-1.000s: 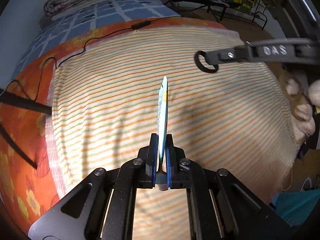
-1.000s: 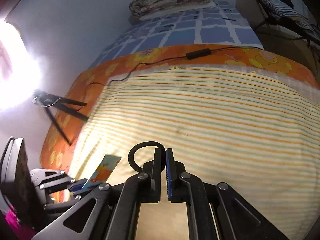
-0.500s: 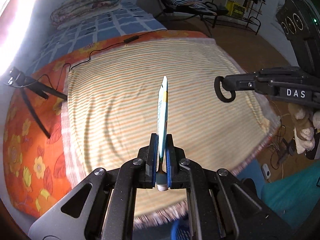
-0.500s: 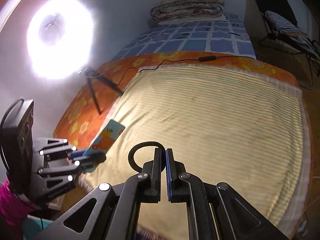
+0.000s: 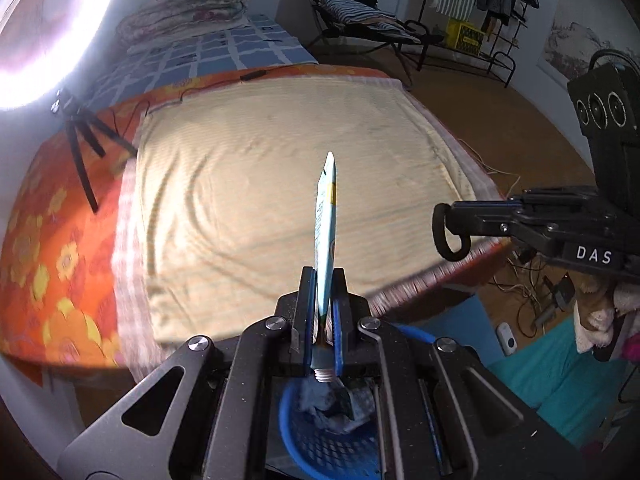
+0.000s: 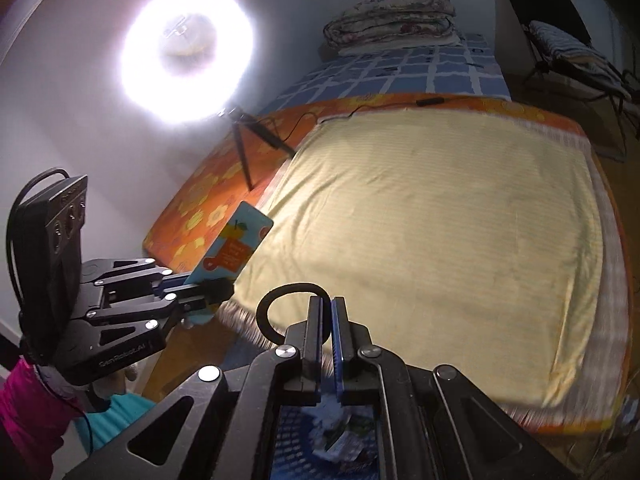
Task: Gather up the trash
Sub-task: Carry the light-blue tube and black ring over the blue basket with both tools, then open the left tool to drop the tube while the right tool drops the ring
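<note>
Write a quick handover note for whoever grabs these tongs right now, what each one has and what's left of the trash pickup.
Left tongs: shut on a flat blue tube, its threaded neck toward the camera and its flat end up.
Right tongs: shut, nothing between them.
Blue basket: on the floor at the foot of the bed, directly under both tongs, already holding crumpled trash.
Striped bedspread: no trash visible on it.
Done: tube picked up and brought over the basket.
Left: open the left tongs to drop the tube in, then check the room for more.
</note>
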Motion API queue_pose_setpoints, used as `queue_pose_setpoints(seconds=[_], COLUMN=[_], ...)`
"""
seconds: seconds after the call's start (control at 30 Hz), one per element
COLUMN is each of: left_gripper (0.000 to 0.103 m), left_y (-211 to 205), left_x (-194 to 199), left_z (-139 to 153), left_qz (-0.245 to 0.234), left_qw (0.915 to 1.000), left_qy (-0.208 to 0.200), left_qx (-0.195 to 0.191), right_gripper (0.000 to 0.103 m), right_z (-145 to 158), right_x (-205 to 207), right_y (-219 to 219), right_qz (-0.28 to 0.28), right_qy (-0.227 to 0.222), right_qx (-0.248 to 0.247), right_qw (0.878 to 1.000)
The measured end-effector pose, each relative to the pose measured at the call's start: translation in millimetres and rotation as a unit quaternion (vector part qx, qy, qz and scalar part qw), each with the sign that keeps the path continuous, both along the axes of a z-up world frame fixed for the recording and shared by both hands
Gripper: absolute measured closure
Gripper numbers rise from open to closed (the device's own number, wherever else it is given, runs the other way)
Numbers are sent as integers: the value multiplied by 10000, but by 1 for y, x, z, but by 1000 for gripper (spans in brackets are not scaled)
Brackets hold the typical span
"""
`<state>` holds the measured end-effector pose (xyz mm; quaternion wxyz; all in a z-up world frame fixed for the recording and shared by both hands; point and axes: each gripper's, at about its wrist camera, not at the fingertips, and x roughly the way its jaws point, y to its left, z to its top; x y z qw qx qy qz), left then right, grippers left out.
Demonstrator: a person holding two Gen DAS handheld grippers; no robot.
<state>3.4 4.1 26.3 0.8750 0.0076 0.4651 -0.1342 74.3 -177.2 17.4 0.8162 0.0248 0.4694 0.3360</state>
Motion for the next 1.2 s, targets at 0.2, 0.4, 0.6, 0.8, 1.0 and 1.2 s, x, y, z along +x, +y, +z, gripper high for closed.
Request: queue_pose_setpoints(seconds=[0.2,0.4,0.6,0.8,1.0,1.2], left_gripper=[98,98,98,98,98,98], left_y=[-5,-10,-11,-14,-16,-20], left_x=[-40,-68,-81,-90,-94,-99], left_z=[-30,-65,-87,-99,-113,-125], left_qz=[188,347,557,661,748,812], left_qw=[9997,9991,9979,9973,9963,9956], left_qy=[36,174,265,265,355,433], left_qx=[-136,-156,-186,-190,-210,-178], right_gripper=[101,101,101,101,101,97], right_z=[-29,-61,-85,-106,-120,-131], right_x=[-38,-59,-77,-93,-99,-103], right_y=[-10,-23,-27,-23,-12,-10], right_qz=[0,-162,-187,-113,3,66], right_qy=[139,444,542,645,651,693], right_qx=[-61,25,-99,-251,-362,-422], right_qw=[9999,9989,9983,9975,9972,9967])
